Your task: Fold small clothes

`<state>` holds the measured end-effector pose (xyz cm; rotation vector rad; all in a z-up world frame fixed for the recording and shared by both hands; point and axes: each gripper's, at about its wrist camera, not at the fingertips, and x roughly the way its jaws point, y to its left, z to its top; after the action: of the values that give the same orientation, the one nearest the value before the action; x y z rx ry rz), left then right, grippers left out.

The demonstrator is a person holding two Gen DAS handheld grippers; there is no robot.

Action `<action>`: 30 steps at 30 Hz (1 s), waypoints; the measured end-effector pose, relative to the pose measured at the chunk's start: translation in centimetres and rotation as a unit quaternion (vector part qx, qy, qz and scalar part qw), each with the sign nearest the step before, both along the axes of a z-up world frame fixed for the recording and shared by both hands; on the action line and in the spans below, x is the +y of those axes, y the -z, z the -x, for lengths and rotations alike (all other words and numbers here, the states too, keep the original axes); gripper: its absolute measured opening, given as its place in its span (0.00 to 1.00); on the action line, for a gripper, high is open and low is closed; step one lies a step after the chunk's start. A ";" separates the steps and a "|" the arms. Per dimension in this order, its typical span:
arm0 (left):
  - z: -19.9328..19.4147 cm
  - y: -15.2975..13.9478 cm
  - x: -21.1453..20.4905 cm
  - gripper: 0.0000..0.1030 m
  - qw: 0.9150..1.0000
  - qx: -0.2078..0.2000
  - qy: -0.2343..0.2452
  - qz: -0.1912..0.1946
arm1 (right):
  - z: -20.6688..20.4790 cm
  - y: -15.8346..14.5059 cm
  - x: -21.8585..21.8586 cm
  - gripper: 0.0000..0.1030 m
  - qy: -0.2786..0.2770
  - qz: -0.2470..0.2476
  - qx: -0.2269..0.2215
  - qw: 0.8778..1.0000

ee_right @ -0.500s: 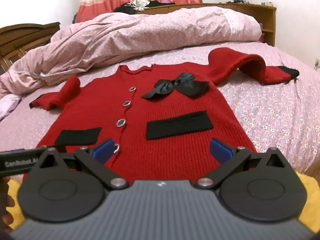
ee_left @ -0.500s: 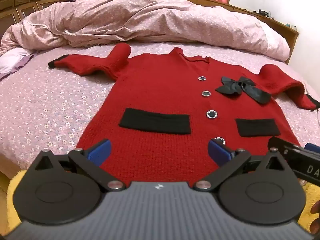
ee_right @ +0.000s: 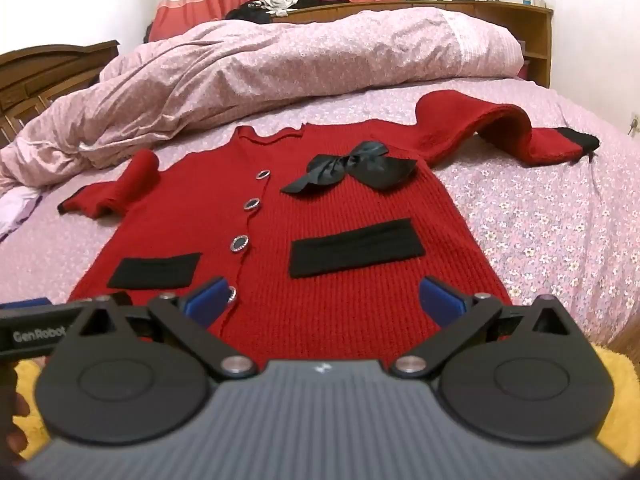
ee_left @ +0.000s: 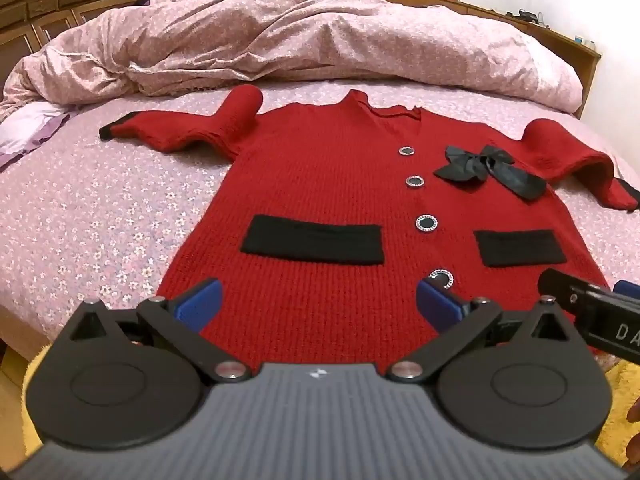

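A small red knitted cardigan (ee_left: pixel 332 184) (ee_right: pixel 280 216) lies face up and spread flat on the bed, both sleeves out to the sides. It has two black pocket bands, a row of round buttons and a black bow (ee_left: pixel 488 168) (ee_right: pixel 352 170) on the chest. My left gripper (ee_left: pixel 318 304) hovers open over the hem's left half, blue pads wide apart with only cloth below. Over the hem's right half my right gripper (ee_right: pixel 324 304) also stands open and holds nothing. Each gripper's body shows at the edge of the other's view.
A crumpled pink flowered duvet (ee_left: pixel 312 32) is heaped behind the cardigan. The flowered bedsheet (ee_left: pixel 92 216) (ee_right: pixel 560 216) spreads to both sides. A wooden headboard (ee_right: pixel 516 16) runs along the back, and yellow fabric (ee_right: pixel 616 380) lies under the grippers at the bed's near edge.
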<state>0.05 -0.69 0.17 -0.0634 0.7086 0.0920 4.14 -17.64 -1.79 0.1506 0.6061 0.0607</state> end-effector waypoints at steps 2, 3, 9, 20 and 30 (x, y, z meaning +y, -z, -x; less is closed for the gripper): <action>0.0 0.0 0.0 1.00 1.000 0.000 0.001 -0.003 | -0.2 0.1 0.1 1.00 -0.001 0.002 0.002 1.000; 0.0 0.0 0.0 1.00 1.000 0.000 0.002 -0.004 | -0.2 0.1 0.1 1.00 -0.001 0.002 0.003 1.000; -0.1 -0.1 -0.1 1.00 1.000 0.000 0.005 -0.005 | -0.2 0.1 0.0 1.00 -0.001 0.002 0.002 1.000; -0.1 0.0 0.0 1.00 1.000 0.004 0.003 -0.004 | -0.3 0.0 0.1 1.00 -0.004 0.005 0.005 1.000; -0.1 -0.1 -0.1 1.00 1.000 0.005 0.001 -0.003 | -0.2 0.0 0.2 1.00 -0.005 0.005 0.005 1.000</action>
<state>0.14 -0.76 0.24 -0.0566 0.7194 0.0922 4.37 -17.49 -1.79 0.1387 0.6167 0.0676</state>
